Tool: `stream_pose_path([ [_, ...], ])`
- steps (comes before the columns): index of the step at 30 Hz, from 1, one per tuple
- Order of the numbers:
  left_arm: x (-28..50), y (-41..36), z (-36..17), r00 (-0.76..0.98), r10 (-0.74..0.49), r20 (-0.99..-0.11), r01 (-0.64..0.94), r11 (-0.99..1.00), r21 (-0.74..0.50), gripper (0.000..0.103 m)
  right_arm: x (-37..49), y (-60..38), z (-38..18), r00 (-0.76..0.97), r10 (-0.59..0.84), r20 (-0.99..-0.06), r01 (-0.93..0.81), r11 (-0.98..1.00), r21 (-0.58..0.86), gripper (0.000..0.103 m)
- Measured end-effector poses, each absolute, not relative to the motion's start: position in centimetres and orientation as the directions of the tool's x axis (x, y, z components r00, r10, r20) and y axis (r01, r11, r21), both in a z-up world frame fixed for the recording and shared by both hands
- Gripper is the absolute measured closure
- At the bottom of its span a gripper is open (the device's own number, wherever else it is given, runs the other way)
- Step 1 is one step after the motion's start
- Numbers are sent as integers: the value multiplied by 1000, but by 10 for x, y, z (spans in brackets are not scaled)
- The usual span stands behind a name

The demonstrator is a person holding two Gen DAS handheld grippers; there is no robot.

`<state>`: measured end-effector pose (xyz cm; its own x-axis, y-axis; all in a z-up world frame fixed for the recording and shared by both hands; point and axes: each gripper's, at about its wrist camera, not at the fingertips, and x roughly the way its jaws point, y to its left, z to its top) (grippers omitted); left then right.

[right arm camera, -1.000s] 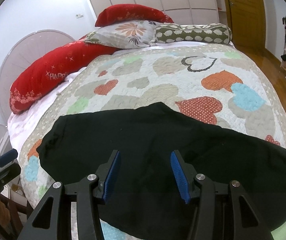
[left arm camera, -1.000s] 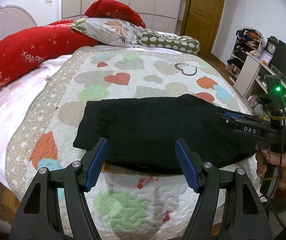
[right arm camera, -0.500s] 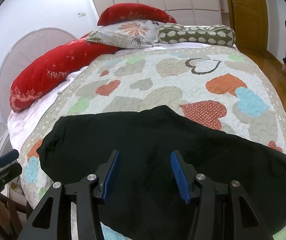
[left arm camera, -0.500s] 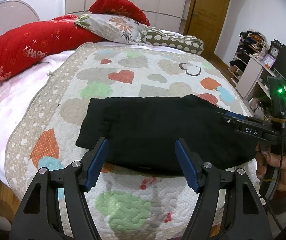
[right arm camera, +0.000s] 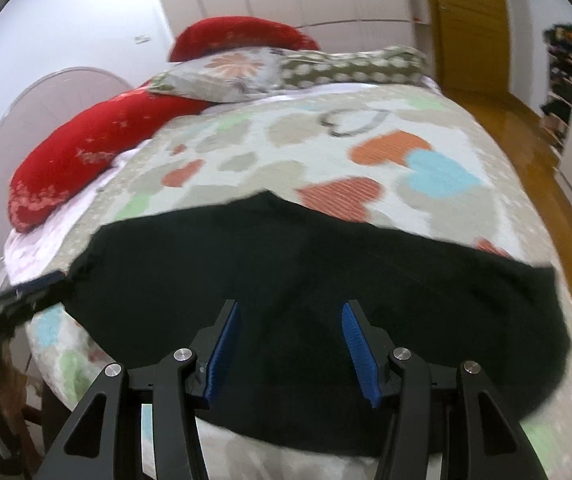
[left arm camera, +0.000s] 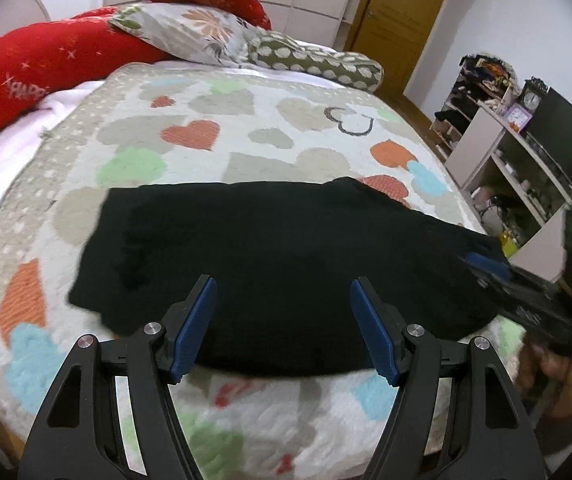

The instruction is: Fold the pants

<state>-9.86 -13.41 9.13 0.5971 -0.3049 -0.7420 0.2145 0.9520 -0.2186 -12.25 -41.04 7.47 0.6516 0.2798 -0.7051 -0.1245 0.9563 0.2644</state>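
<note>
Now I hover both grippers' fingers point(left arm camera: 202, 320) spread and empty above the flat black fabric pants point(left arm camera: 286, 264) on the heart-patterned quilted bed point(left arm camera: 246, 140), ready to pinch an edge.

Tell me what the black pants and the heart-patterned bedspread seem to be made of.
Black pants: soft matte fabric, probably knit or fleece; it shows no sheen and lies limp. Heart-patterned bedspread: quilted cloth, likely cotton; stitched pebbled texture and puffy heart patches.

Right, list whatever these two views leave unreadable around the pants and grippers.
- Pants, right wrist view: the near edge is hidden behind the right gripper.
- Right gripper, left wrist view: motion blur hides how its jaws stand.
- Pants' waistband or leg ends: the black cloth shows no detail in either view.
- Left gripper, right wrist view: blurred, cut by the edge.
</note>
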Motion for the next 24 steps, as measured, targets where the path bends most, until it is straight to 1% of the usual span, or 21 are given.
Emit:
stream_pose_path([
  [4,-78,-160,79,577,-296,-761,243,952,-186,33,-136,-445,63,648,222,-729,-35,964,263,50],
  [11,-51,-199,62,550,-288,-784,306,943,-132,33,-150,-494,59,664,139,-735,87,962,260,50],
  [17,-42,-219,60,530,-314,-788,355,926,-130,33,-160,-517,53,663,117,-739,138,952,275,49],
  [24,-34,-245,51,481,-349,-804,408,901,-148,33,-166,-522,48,655,123,-745,138,951,277,49],
])
